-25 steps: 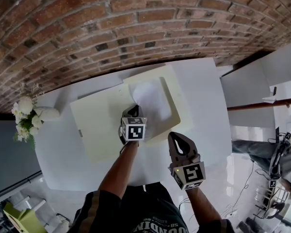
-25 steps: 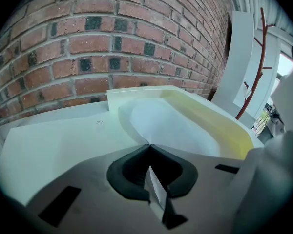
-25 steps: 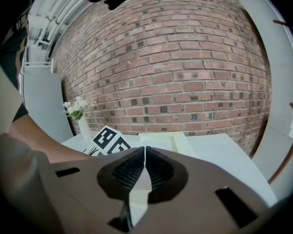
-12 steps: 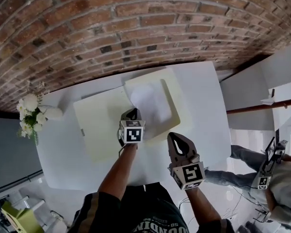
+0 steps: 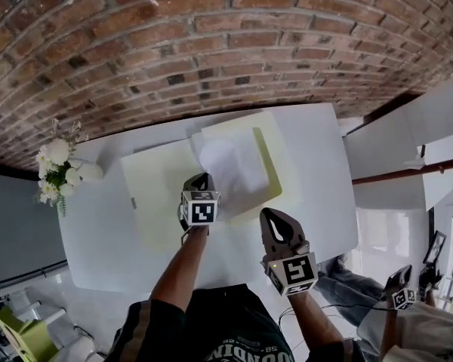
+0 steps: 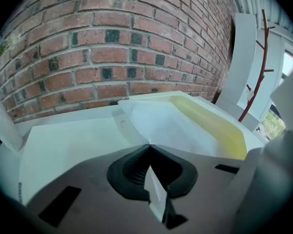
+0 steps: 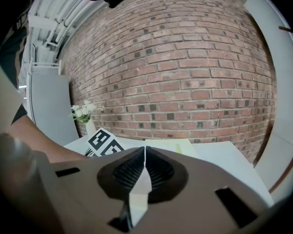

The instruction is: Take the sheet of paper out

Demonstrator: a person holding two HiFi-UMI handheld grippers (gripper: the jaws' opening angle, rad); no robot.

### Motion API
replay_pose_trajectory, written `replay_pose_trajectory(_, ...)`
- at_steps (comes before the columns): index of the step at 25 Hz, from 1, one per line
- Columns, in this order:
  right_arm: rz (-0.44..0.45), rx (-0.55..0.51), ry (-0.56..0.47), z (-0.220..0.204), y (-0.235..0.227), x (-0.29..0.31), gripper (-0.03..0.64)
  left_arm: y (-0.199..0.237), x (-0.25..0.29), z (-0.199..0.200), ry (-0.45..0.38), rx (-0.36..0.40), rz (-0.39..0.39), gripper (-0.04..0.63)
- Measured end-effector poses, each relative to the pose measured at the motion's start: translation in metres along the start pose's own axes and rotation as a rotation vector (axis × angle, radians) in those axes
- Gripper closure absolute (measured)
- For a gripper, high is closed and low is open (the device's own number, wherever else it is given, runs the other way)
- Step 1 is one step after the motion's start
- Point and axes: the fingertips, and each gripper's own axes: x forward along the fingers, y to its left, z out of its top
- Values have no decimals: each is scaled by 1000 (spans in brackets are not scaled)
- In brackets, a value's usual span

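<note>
A pale yellow folder (image 5: 157, 194) lies open on the white table (image 5: 317, 179). The white sheet of paper (image 5: 232, 166) rests partly in the folder's right half (image 6: 210, 126), with its near edge raised. My left gripper (image 5: 201, 180) is shut on that near edge; in the left gripper view the sheet (image 6: 156, 123) fans out from the closed jaw tips (image 6: 149, 145). My right gripper (image 5: 275, 217) hovers over the table's near right part, shut with nothing in it. Its view (image 7: 145, 150) looks across the table at the brick wall.
A white vase of flowers (image 5: 58, 169) stands at the table's left end. The brick wall (image 5: 211, 44) runs along the far side. White panels (image 5: 408, 127) stand to the right. A second person with a marker cube (image 5: 400, 300) is at the lower right.
The left gripper has drawn back and slightly left with the sheet, which now reaches over the folder's fold. The right gripper has stayed put.
</note>
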Motion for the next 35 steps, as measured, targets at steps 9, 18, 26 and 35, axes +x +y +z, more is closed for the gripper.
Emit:
replay_pose_trajectory(9,24,-20,-26,11,11,-5,548,18,-23,-2,-13,-8,39,584)
replay_pose_trajectory(18,51,-38,-43,20,30,-15,548,30,-61,-8,-49,16,77,584)
replay_pose_trajectory(26,82,-61,-74,30,46,-26,548,34,-100,-9,-100,29,100,584)
replay_pose_trajectory(35,124,-84,-107,44,61,-35,548,32,-148,5,-185,61,126,584)
